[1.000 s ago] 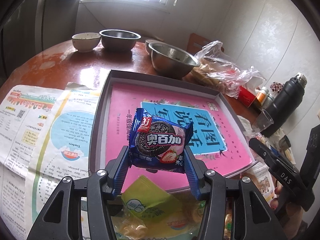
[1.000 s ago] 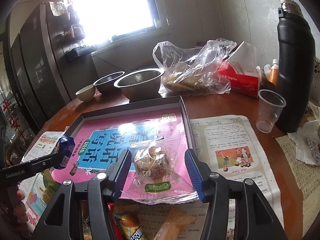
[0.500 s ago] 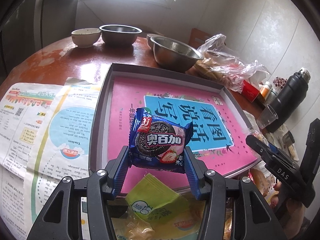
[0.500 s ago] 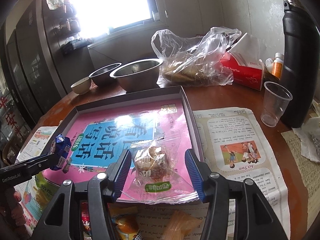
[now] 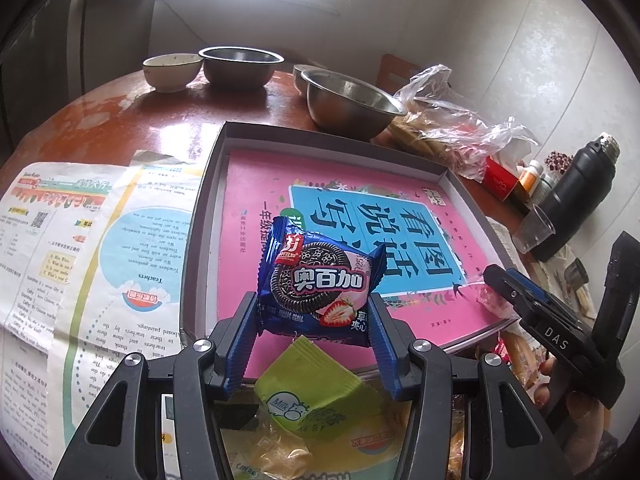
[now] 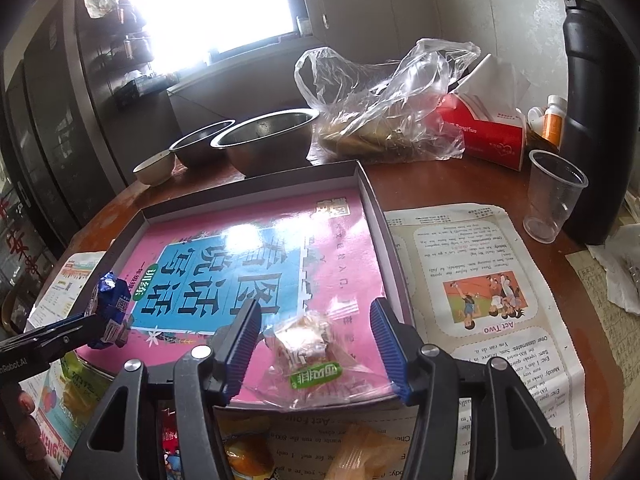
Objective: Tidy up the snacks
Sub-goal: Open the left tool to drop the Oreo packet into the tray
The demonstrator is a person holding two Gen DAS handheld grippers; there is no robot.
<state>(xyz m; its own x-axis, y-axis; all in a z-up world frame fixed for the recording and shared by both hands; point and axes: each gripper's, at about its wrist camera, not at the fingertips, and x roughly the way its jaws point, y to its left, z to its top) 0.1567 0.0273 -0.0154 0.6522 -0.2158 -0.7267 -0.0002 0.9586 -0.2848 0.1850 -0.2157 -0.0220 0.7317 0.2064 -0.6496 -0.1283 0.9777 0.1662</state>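
Observation:
My left gripper (image 5: 314, 308) is shut on a blue cookie packet (image 5: 318, 280) and holds it above the near edge of a shallow grey box (image 5: 208, 184) lined with a pink book. My right gripper (image 6: 316, 320) is open, its fingers either side of a clear-wrapped pastry (image 6: 308, 344) that lies on the pink book at the box's near right corner (image 6: 376, 208). The cookie packet also shows in the right wrist view (image 6: 112, 304). The right gripper shows in the left wrist view (image 5: 520, 292). A green milk-candy packet (image 5: 312, 396) and other snacks (image 6: 352, 452) lie near me.
Steel bowls (image 5: 348, 100) and a ceramic bowl (image 5: 172, 70) stand behind the box. A plastic bag of food (image 6: 384, 100), red tissue box (image 6: 484, 132), clear cup (image 6: 552, 196) and black flask (image 6: 596, 120) stand at the right. Newspapers (image 5: 92, 248) flank the box.
Both grippers have risen a little and tilted down over the box. The left keeps its hold on the cookie packet; the right stays open around the pastry.

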